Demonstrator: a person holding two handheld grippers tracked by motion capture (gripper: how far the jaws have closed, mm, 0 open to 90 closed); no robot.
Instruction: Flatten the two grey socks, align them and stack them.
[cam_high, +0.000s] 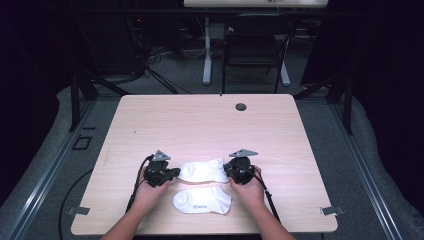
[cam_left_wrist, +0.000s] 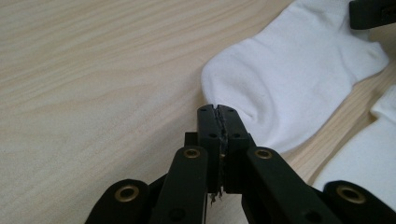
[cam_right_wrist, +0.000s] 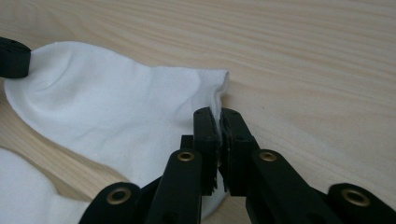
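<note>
soft white sock (cam_high: 204, 170) | both ends pinched | smooth pale woodgrain table (cam_high: 200, 120)

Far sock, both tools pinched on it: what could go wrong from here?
1. The left tool appears to bite only the sock's very edge; a lift could slip it out.
2. The right tool grips just thin cuff fabric, so pulling apart may stretch it free.
3. The near sock lies close; a low drag could snag it.

2 white socks flat on table: far sock (cam_high: 204, 170) btwn grippers, near sock (cam_high: 201, 200) beside.
</note>
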